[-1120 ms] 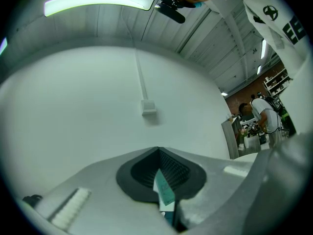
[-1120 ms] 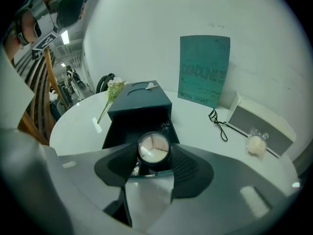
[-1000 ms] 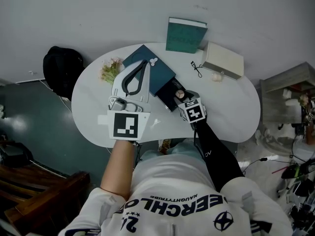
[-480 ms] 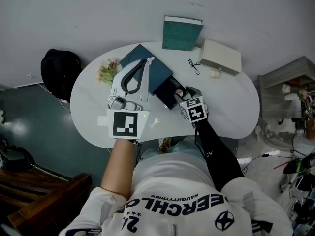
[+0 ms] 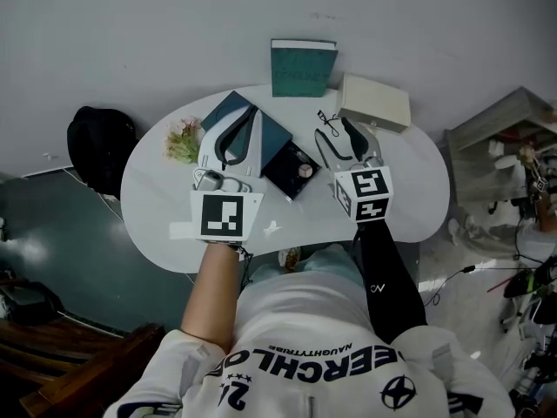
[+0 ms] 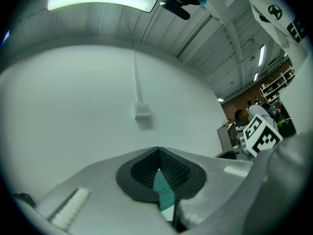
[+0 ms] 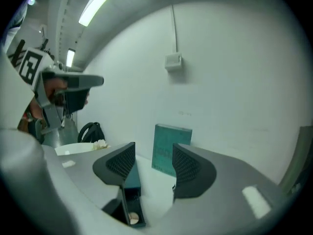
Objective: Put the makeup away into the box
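Open dark box [image 5: 294,172] on white oval table [image 5: 418,190]; grey wall [image 5: 130,42].

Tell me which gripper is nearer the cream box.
Right. The right gripper, its empty jaws having just been opening, is close in front of the cream box; the left gripper is farther left.

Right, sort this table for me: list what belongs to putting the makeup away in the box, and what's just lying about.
Belongs to the job: the open dark box; the round makeup piece lying in it; the eyelash curler, probably.

Just lying about: the teal book upright at the wall; the cream box; the flowers; the black bag beside the table.
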Demonstrator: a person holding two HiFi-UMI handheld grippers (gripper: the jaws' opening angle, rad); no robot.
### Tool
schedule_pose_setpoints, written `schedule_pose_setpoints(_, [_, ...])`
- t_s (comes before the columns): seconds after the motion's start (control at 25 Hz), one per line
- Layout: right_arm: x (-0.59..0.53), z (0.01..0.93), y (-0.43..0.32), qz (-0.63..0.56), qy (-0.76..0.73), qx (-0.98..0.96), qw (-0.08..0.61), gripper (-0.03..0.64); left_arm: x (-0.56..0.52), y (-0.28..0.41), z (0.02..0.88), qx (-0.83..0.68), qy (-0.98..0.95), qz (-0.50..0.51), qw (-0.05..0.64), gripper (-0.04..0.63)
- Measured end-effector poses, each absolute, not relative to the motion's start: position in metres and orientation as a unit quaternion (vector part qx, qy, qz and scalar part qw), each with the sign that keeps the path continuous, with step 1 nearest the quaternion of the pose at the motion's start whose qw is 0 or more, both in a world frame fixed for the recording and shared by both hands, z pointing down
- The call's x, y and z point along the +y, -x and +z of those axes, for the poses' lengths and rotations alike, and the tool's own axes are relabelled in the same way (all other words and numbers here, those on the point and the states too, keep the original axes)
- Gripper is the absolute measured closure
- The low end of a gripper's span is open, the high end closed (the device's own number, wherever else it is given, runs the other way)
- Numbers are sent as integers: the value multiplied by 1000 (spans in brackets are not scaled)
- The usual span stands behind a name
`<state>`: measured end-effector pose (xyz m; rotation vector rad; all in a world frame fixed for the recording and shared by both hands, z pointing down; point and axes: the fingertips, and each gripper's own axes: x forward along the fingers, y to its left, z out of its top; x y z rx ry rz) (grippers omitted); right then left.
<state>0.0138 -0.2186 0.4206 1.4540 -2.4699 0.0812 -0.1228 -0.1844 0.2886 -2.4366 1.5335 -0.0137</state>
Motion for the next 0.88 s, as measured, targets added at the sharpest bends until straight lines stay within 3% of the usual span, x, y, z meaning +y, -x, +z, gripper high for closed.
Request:
schedule_pose_setpoints(0.44, [-189,268,-51,-98,-545,-833,4,362,-193,106,280,517,845,1,139,595])
schedule_pose_setpoints(0.88, [-205,301,-57,-73,-527,-845,50,356,-203,93,276,522,841,1,142,595])
